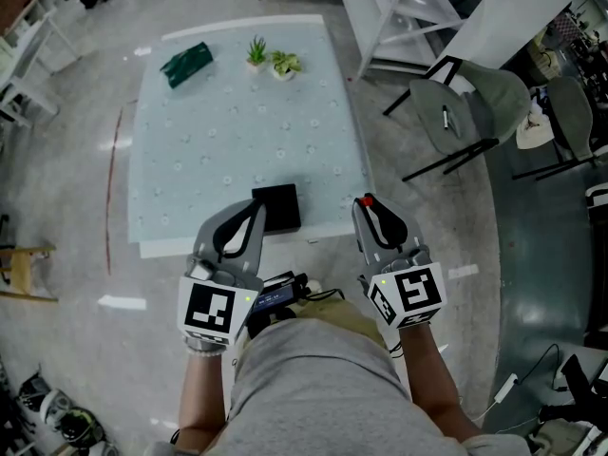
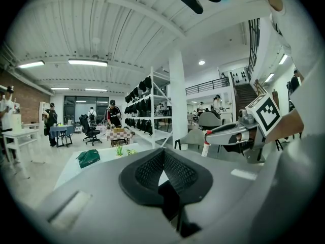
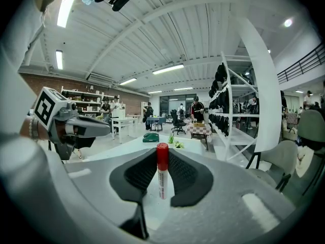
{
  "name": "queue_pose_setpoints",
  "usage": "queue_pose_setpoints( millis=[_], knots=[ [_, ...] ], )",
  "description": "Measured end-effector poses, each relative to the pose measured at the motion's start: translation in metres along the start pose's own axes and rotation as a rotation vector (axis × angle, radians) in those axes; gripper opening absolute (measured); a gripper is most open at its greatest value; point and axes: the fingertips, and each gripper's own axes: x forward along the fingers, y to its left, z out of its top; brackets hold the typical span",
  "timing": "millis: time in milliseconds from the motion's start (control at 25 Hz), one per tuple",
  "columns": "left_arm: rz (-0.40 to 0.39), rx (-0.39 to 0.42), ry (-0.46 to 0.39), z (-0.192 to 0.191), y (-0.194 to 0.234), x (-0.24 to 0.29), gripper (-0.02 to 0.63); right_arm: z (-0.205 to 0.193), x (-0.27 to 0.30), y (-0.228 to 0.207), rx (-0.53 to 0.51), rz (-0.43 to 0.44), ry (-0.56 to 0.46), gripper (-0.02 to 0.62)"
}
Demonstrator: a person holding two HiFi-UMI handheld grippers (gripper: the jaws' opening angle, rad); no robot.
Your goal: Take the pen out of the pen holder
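My right gripper (image 3: 162, 159) is shut on a white pen with a red cap (image 3: 162, 179), which stands upright between the jaws. In the head view the pen's red cap (image 1: 367, 199) shows at that gripper's tip (image 1: 369, 207), off the table's front right corner. A black box-shaped pen holder (image 1: 280, 207) sits at the table's near edge. My left gripper (image 1: 255, 212) hangs just left of the holder; its jaws (image 2: 164, 159) are shut with nothing between them. The left gripper view also catches the right gripper (image 2: 226, 135) and the pen (image 2: 206, 149).
The pale table (image 1: 237, 131) carries a green pouch (image 1: 186, 64) and two small potted plants (image 1: 271, 60) at its far side. Grey chairs (image 1: 465, 112) and a white rack (image 1: 408, 8) stand to the right. People and desks fill the room's far end.
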Motion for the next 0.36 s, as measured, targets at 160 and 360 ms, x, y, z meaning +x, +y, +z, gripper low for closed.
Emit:
queue_pose_setpoints(
  millis=[160, 360],
  knots=[
    [0.001, 0.000, -0.001, 0.0007, -0.0003, -0.0005, 0.003, 0.0015, -0.0003, 0.0003, -0.001, 0.002, -0.003, 0.064],
    [0.002, -0.001, 0.000, -0.0005, 0.0002, 0.0011, 0.003, 0.0012, 0.0013, -0.0005, -0.006, 0.003, -0.003, 0.064]
  ],
)
